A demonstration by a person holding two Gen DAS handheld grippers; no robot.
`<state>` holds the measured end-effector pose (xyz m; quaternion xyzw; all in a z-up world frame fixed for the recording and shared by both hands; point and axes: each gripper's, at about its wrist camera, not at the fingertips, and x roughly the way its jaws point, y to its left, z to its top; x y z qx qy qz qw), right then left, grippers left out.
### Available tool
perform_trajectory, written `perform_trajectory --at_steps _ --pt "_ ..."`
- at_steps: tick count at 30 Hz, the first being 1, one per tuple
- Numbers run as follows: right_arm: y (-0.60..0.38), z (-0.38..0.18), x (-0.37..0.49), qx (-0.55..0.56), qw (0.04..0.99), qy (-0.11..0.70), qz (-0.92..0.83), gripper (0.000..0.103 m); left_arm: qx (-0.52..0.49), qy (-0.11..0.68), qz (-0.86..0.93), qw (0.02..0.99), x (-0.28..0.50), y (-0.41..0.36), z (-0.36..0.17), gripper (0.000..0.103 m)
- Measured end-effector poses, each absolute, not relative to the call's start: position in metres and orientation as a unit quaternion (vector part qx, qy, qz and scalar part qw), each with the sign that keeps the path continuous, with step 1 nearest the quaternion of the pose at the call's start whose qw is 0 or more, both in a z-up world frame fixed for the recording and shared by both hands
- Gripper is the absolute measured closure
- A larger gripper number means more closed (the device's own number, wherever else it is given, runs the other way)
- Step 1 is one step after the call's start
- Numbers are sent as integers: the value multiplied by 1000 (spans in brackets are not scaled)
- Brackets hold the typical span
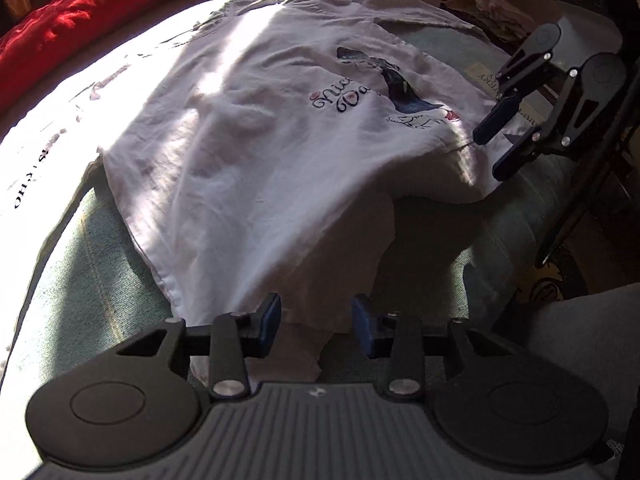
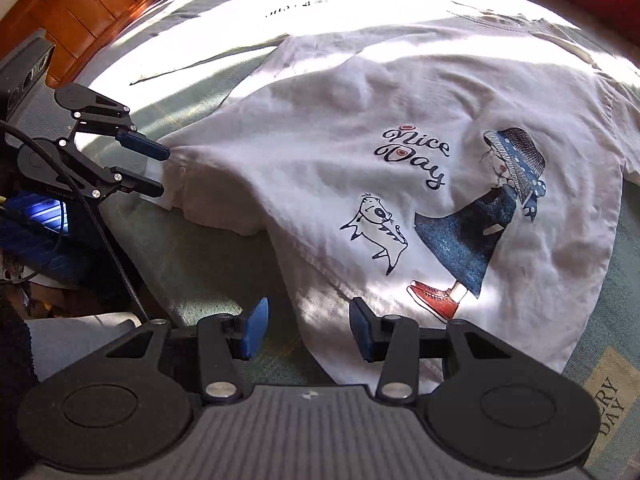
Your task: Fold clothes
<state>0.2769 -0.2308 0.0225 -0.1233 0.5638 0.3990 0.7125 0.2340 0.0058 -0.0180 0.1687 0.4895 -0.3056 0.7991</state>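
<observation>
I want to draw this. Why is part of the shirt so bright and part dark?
Left wrist view: sunlight washes out the far side of the white T-shirt, while its near part lies in shadow. Right wrist view: sun glares across the shirt's top; the print stays sharp; edges curve from the fisheye lens.

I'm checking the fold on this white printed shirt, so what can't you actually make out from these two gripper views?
- T-shirt far edge: both views, washed out by sun glare.
- Shirt's print: left wrist view, creased, wording partly lost in a fold.
- Shirt's near hem: right wrist view, runs behind the right gripper.
- Lettering on the bed cover: cut off by the picture's edge.
</observation>
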Motion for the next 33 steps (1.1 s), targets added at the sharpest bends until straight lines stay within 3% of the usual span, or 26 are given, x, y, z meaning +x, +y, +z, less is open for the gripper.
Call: perform_trajectory --at_steps 8,12,14,16,17,21,24,33 --pt "-175 -7 201 -327 737 478 349 53 312 319 -418 791 197 -16 -36 55" --pt "-172 -26 180 -433 725 419 334 53 346 283 -432 783 182 -32 -39 53" --pt "-177 -35 172 -480 716 390 324 50 340 287 -424 789 181 -39 -40 53" --pt "-185 -45 165 -519 705 361 320 37 327 294 -411 798 182 -48 -41 53" --pt "-189 -50 162 -534 702 346 320 36 320 298 -405 803 183 -52 -41 53" --pt "-200 -58 155 -573 712 272 301 25 341 264 -402 808 182 -76 -39 51" --pt "-206 -59 158 -592 720 230 280 25 361 233 -423 798 182 -94 -41 43" --pt "-225 -10 198 -504 792 238 250 25 442 137 -394 794 199 -127 -62 43"
